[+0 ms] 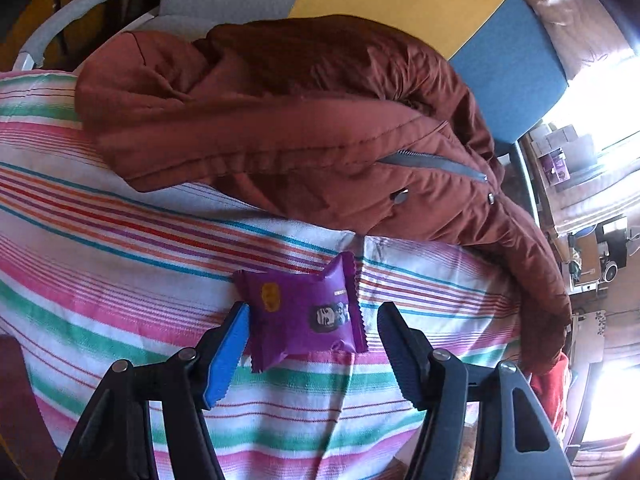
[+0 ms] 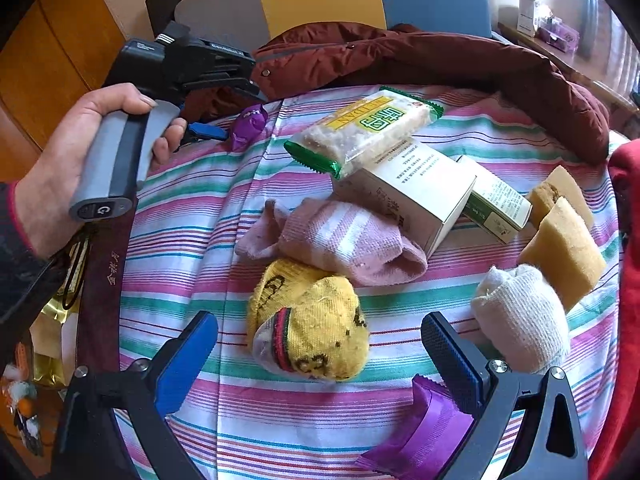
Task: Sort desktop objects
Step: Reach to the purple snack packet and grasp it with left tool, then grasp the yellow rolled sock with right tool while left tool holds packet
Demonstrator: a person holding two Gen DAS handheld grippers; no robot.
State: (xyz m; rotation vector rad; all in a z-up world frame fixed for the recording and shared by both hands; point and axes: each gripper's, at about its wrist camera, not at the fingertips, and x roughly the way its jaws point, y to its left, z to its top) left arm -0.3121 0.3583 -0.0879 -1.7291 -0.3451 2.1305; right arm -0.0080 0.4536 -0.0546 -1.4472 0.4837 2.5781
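Observation:
In the left wrist view a purple snack packet lies on the striped cloth between the fingers of my open left gripper, touching the left pad. The same packet and the left gripper show at far left in the right wrist view. My right gripper is open around a rolled yellow sock. A pink sock, a white sock and another purple packet lie close by.
A brown jacket lies across the far side of the cloth. A green-wrapped rice cake rests on white boxes. Two yellow sponges sit at right. A dark red box edge borders the left.

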